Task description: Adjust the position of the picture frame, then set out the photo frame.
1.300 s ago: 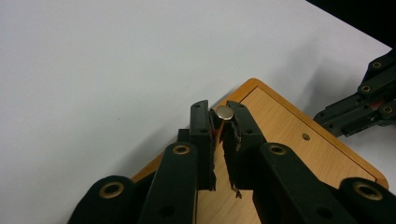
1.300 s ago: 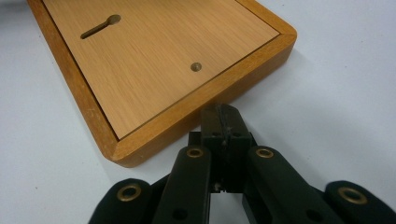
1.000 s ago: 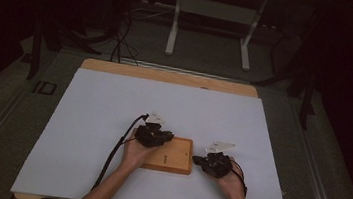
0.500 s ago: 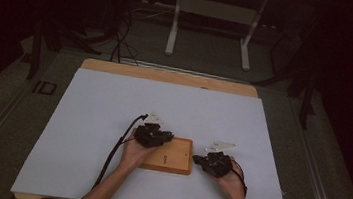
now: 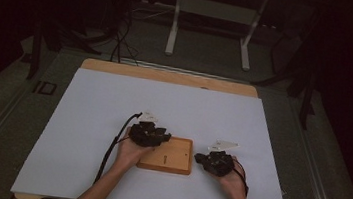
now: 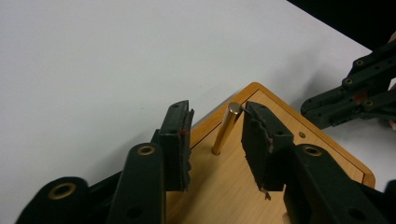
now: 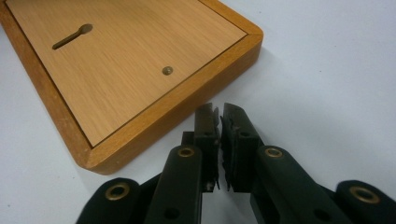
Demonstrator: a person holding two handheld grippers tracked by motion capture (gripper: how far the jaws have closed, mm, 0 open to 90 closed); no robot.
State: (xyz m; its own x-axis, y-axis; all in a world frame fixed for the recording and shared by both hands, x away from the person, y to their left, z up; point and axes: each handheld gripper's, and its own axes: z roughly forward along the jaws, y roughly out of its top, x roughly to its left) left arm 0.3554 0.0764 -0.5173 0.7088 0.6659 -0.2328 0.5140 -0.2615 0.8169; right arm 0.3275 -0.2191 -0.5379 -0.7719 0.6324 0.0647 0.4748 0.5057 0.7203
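Straddling brass peg [image 6: 226, 129] on wooden board [image 6: 233, 172], left gripper [image 6: 215, 140] jaws just opened; right gripper [image 7: 219, 122] nearly together.

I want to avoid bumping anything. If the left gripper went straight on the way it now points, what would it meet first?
Probably the brass peg standing on the wooden board: it sits between the left gripper's jaws, which have just been opening, untouched as far as I can tell.

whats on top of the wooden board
A brass peg stands upright on the wooden board, between the left gripper fingers. A small brass stud sits nearer one edge. The hand hides the board's left end.
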